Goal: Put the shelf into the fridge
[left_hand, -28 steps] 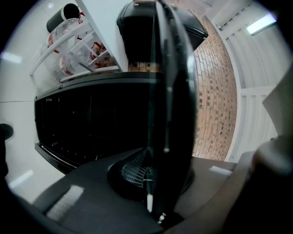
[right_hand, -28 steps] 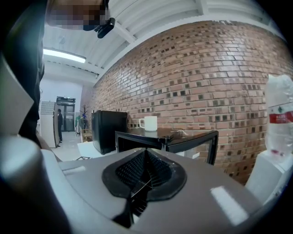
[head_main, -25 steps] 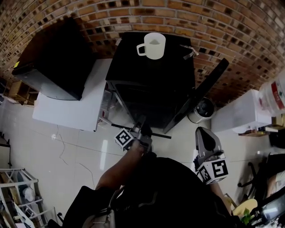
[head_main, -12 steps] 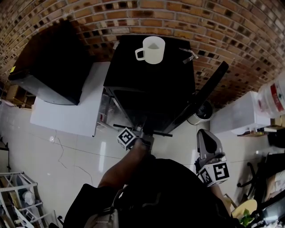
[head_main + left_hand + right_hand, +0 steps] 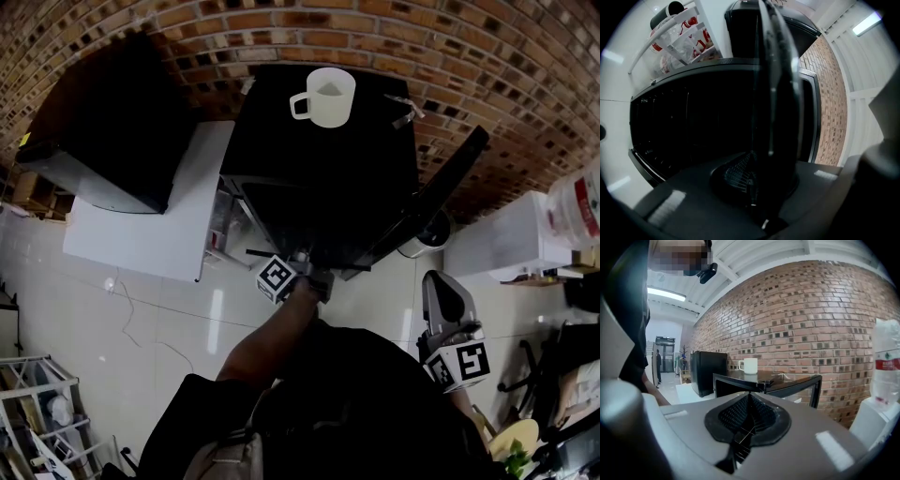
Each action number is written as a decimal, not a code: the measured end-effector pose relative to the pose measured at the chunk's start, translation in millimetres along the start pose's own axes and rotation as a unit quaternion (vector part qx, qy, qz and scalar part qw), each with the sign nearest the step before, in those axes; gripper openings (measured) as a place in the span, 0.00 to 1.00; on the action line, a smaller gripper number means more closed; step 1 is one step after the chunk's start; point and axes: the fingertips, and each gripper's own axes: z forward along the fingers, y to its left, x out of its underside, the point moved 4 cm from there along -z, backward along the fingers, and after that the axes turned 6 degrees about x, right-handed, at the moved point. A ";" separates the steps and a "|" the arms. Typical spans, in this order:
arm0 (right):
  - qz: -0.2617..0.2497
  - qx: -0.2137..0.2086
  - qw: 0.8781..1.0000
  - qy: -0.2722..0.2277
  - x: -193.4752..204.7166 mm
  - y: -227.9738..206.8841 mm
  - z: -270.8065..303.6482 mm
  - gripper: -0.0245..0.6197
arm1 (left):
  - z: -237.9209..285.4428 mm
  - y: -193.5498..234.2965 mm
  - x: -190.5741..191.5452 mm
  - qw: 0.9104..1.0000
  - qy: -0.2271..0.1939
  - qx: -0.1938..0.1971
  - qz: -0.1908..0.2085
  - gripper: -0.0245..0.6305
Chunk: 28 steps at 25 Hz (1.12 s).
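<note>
Since the earlier frame the left gripper (image 5: pixel 309 278) has pushed toward 12 o'clock, up to the open front of the fridge (image 5: pixel 328 169), and less of the shelf (image 5: pixel 774 103) now shows outside it. Its claw is pinched on the shelf's near edge. In the left gripper view the shelf stands edge-on as a thin, dark, glossy plate running ahead into the black cavity. The door (image 5: pixel 441 187) hangs open toward 2 o'clock, and a mug (image 5: pixel 326 97) sits on top. The right gripper (image 5: pixel 748 401) hangs idle at 4 o'clock, its claw pressed together on nothing. The shelf looks stiff, fairly light and slick. Held by one central pinch it may twist, so it probably needs keeping level.
</note>
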 end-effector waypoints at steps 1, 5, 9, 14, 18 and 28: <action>-0.001 0.002 1.000 0.000 -0.3 -0.6 -0.3 0.05 | 1.6 0.6 -0.2 1.000 -0.001 0.001 -0.001 0.05; -0.002 0.007 1.000 -0.003 -3.6 -4.1 -0.2 0.05 | 12.1 4.4 -0.1 1.000 -0.006 0.007 -0.002 0.05; -0.009 0.010 1.000 -0.007 -6.2 -3.2 -2.9 0.05 | 18.7 7.9 -2.0 1.000 -0.005 0.012 -0.001 0.05; -0.011 0.020 1.000 -0.012 -10.4 -6.4 -8.0 0.05 | 28.1 10.6 -7.6 1.000 0.003 0.020 -0.001 0.05; -0.010 0.034 0.999 -0.012 -10.2 -7.2 -11.2 0.05 | 36.6 12.0 -11.6 1.000 0.001 0.022 0.000 0.05; -0.011 0.083 0.996 -0.015 -11.1 -17.3 -22.4 0.05 | 66.3 15.1 -18.3 1.000 0.004 0.031 0.002 0.05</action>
